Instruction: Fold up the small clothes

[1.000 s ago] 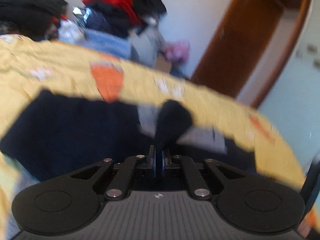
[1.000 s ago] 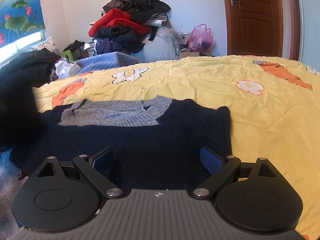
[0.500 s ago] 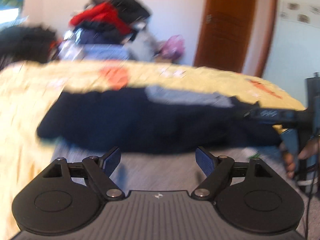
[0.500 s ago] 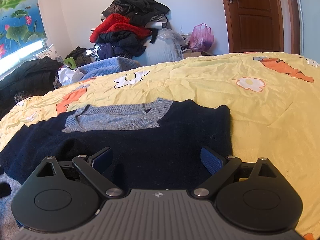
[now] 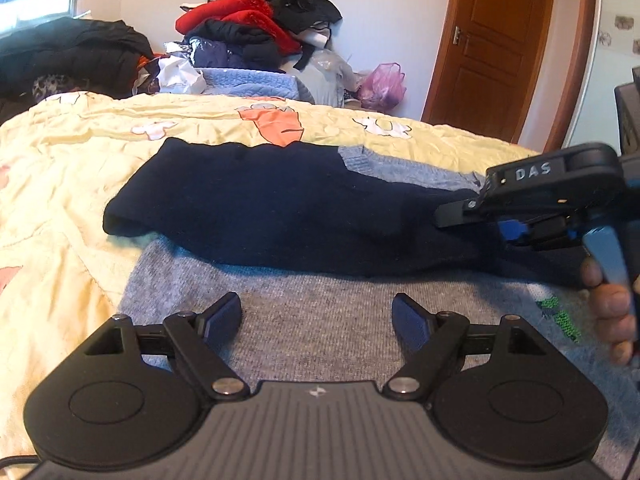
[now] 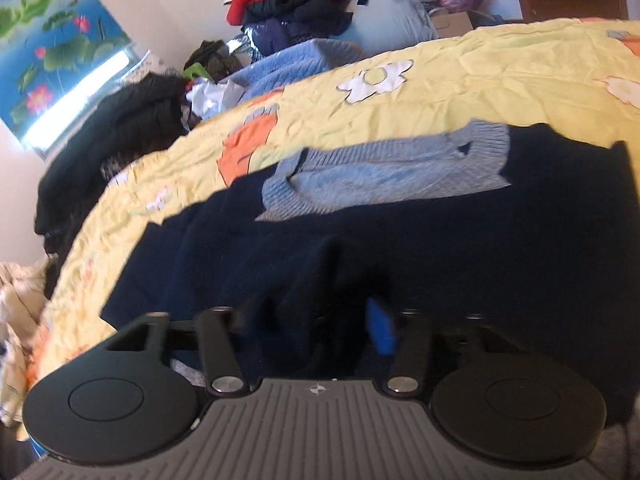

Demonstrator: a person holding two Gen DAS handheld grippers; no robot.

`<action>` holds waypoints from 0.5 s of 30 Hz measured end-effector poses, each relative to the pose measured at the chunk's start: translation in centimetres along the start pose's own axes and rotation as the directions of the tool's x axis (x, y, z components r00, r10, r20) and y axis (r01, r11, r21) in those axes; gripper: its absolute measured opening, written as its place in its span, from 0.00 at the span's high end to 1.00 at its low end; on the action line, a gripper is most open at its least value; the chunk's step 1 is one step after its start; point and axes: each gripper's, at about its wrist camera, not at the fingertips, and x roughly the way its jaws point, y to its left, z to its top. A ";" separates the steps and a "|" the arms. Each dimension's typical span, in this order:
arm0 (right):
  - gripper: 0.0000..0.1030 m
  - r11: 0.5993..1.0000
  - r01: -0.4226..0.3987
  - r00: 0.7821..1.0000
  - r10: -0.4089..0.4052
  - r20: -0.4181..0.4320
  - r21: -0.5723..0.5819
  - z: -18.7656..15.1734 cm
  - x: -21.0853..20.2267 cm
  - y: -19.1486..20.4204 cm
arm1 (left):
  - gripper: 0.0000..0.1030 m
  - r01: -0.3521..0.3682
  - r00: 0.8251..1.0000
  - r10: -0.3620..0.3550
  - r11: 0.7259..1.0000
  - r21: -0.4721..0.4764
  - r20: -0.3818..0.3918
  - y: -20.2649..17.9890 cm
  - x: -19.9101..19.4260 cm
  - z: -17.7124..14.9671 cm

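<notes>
One sweater (image 5: 280,208), dark blue and grey, lies on one yellow bedspread (image 5: 60,168). Two grippers are seen: one left gripper (image 5: 318,318) and one right gripper (image 6: 320,328). There is one clothes pile (image 5: 260,28), one pink bag (image 5: 382,86) and one brown door (image 5: 496,48).

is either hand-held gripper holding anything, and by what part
The right hand-held gripper has just closed on a bunched fold of the navy sweater, mid-body. The left hand-held gripper is open, holding nothing.

text: "DAS" | on: black body of right gripper (image 5: 472,216) | left wrist view
</notes>
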 end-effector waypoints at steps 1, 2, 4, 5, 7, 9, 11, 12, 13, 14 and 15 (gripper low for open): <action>0.62 1.000 -0.010 1.000 0.010 0.000 -0.002 -0.2 0.1 0.2 | 0.19 0.001 1.000 -0.001 1.000 -0.001 0.000 0.0 0.0 0.0; 0.67 1.000 -0.006 1.000 0.006 0.000 -0.003 -0.2 0.1 0.3 | 0.19 0.002 1.000 -0.002 1.000 -0.001 0.001 0.0 0.0 0.0; 0.80 0.999 0.003 1.000 -0.003 0.024 -0.035 0.0 -0.4 0.6 | 0.19 0.004 1.000 -0.004 1.000 -0.003 0.001 0.0 0.0 0.0; 0.80 0.998 0.007 0.999 -0.005 0.039 -0.057 0.3 -0.8 0.7 | 0.19 0.007 1.000 -0.007 1.000 -0.006 0.002 0.1 0.0 0.0; 0.80 0.995 0.026 0.996 -0.018 0.083 -0.098 1.1 -2.1 0.8 | 0.19 0.010 1.000 -0.010 1.000 -0.012 0.003 0.2 -0.1 0.0; 0.81 0.989 0.057 0.992 -0.041 0.122 -0.137 2.2 -3.5 0.3 | 0.19 0.012 1.000 -0.012 1.000 -0.015 0.004 0.2 -0.1 0.0; 0.80 0.981 0.104 0.986 -0.080 0.146 -0.164 3.0 -4.6 -0.8 | 0.19 0.013 1.000 -0.013 1.000 -0.016 0.004 0.2 -0.1 0.0; 0.81 0.981 0.118 0.984 -0.095 0.149 -0.155 3.4 -5.1 -1.7 | 0.18 0.015 1.000 -0.015 1.000 -0.017 0.004 0.2 -0.1 0.0; 0.81 0.982 0.129 0.983 -0.109 0.149 -0.136 3.6 -5.4 -2.8 | 0.17 0.018 1.000 -0.018 1.000 -0.017 0.004 0.3 -0.1 0.1; 0.81 0.982 0.146 0.981 -0.128 0.147 -0.122 3.6 -5.6 -3.8 | 0.17 0.020 1.000 -0.020 1.000 -0.018 0.003 0.3 -0.1 0.1; 0.81 0.980 0.167 0.978 -0.150 0.145 -0.110 3.5 -5.7 -4.7 | 0.17 0.021 1.000 -0.020 1.000 -0.018 0.003 0.3 -0.1 0.1</action>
